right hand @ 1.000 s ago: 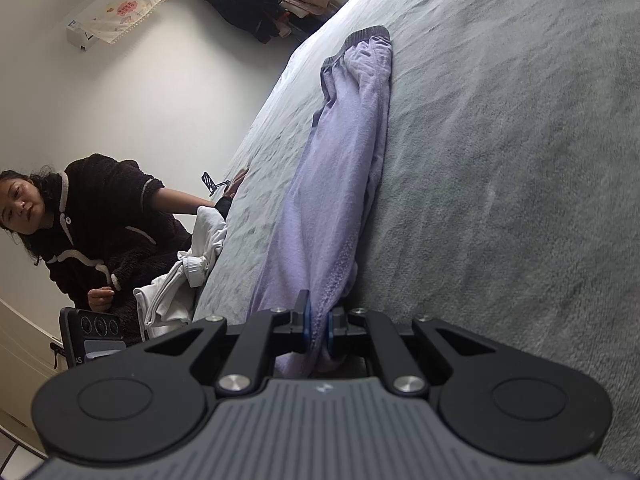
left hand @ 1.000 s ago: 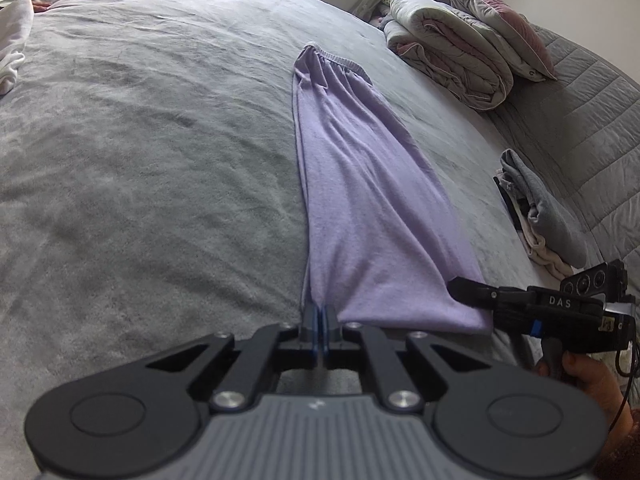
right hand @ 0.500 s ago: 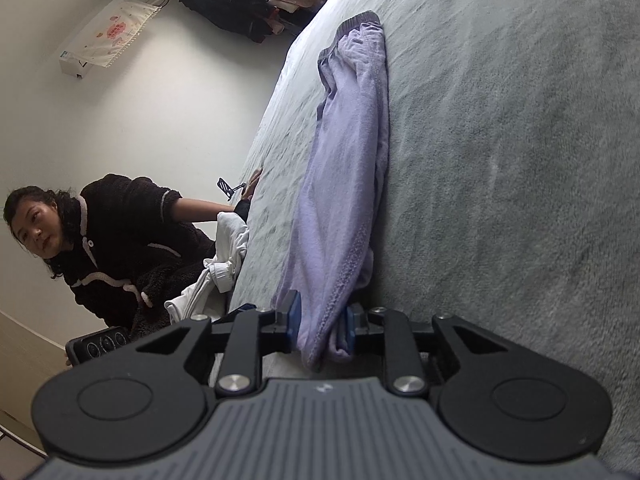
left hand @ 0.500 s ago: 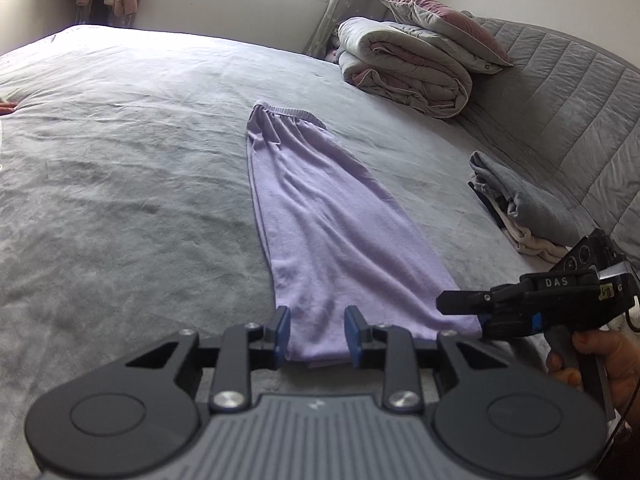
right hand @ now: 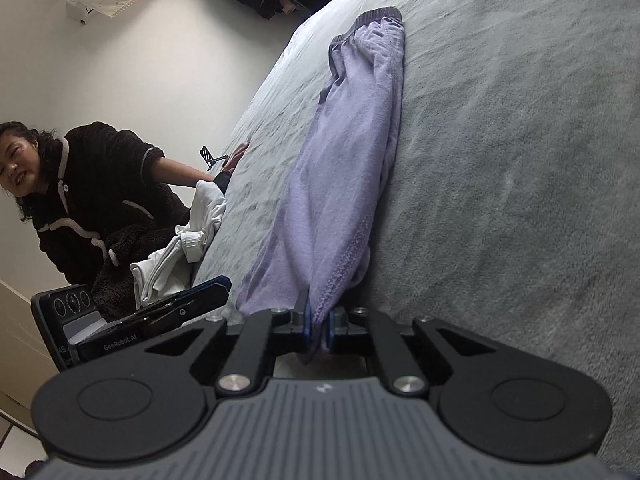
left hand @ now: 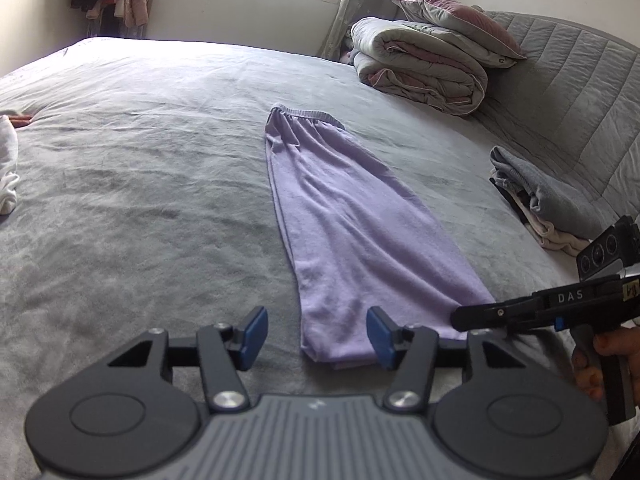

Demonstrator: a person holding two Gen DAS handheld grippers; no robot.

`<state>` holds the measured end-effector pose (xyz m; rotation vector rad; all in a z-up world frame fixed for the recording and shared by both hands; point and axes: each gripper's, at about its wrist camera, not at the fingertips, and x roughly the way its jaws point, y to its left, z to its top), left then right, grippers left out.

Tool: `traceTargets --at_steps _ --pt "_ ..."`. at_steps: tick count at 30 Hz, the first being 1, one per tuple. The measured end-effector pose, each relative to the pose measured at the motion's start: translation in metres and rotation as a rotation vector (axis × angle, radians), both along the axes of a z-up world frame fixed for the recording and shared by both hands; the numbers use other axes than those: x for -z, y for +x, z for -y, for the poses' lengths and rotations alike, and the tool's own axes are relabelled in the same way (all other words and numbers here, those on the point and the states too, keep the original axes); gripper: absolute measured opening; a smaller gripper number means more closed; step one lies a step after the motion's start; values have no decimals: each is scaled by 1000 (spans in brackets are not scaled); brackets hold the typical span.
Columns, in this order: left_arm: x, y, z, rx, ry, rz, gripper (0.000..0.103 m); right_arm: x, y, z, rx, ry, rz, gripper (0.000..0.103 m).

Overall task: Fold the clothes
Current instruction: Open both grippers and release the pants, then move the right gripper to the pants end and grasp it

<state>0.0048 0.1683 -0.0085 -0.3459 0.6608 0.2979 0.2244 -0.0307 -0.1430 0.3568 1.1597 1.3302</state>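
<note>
The lilac trousers (left hand: 352, 216) are laid lengthwise on the grey bed (left hand: 140, 184), waistband at the far end. At the near hem, the left gripper (left hand: 316, 334) is seen with jaws opening, pads apart on either side of the hem corner without pressing it. The right gripper (right hand: 318, 328) is pinched tight on the hem's other corner; how much cloth is caught is hidden by the pads. Beside the hem, a folded pile (left hand: 536, 200) is partly cut off by the right gripper.

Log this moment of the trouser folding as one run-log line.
left hand-held gripper: opening, off cloth | right hand-held gripper: shut on purple trousers hem | trousers flat on bed
</note>
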Motion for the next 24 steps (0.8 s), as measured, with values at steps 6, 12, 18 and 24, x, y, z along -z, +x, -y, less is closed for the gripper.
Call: traceTargets --at_steps 6,12,18,24 --pt "4 2 1 2 49 -37 61 0 2 6 11 -31 28 4" --pt "3 -1 0 -17 49 -31 67 -6 -2 6 -14 -42 69 9" --pt "-4 -5 -1 -45 70 -1 70 -50 -30 19 -44 1 399 59" --pt "-10 -6 9 -19 210 2 76 -73 -124 17 -305 -109 1276 33"
